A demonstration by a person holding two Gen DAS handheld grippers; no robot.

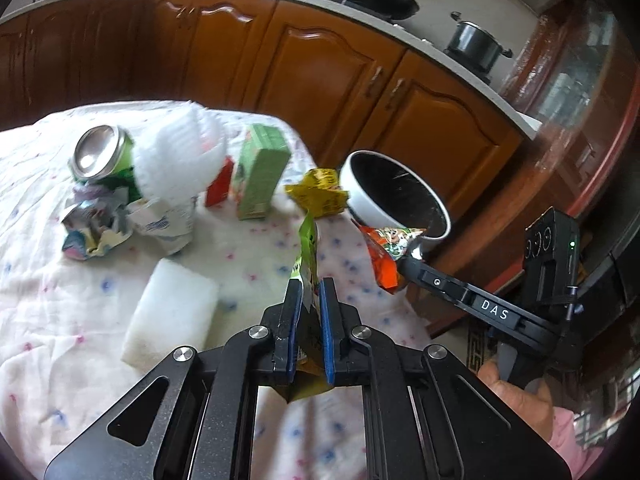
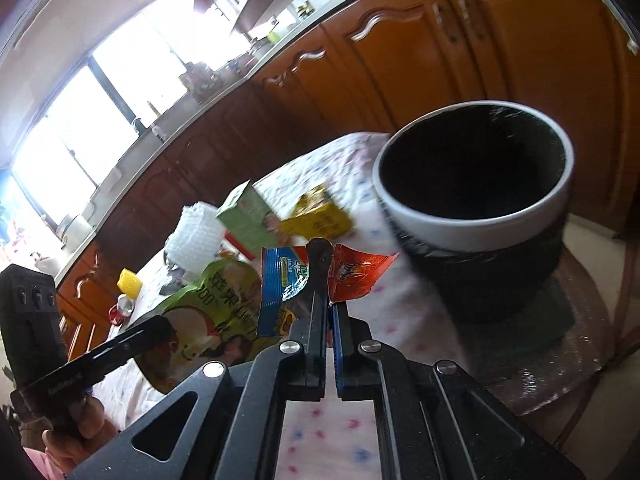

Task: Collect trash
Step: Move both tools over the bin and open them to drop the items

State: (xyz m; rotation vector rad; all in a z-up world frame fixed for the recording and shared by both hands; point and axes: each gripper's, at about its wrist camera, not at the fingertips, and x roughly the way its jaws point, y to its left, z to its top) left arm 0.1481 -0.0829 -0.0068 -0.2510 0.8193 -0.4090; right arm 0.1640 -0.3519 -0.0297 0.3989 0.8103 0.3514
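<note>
My left gripper [image 1: 307,292] is shut on a green snack pouch [image 1: 308,248], held edge-on above the table; the pouch also shows in the right wrist view [image 2: 216,300]. My right gripper [image 2: 326,264] is shut on an orange and blue snack wrapper [image 2: 352,272], also seen in the left wrist view [image 1: 386,252]. A bin with a white rim and black liner [image 2: 476,216] stands just beyond the table's edge, close to the right gripper; it shows in the left wrist view [image 1: 396,192] too. A crumpled yellow wrapper [image 1: 320,192] lies by the bin.
On the cloth-covered table [image 1: 60,300] lie a green can [image 1: 100,152], white foam netting [image 1: 180,160], a green carton [image 1: 260,172], a red box [image 1: 220,188], crumpled wrappers [image 1: 96,224] and a white sponge [image 1: 172,316]. Brown cabinets [image 1: 320,60] stand behind.
</note>
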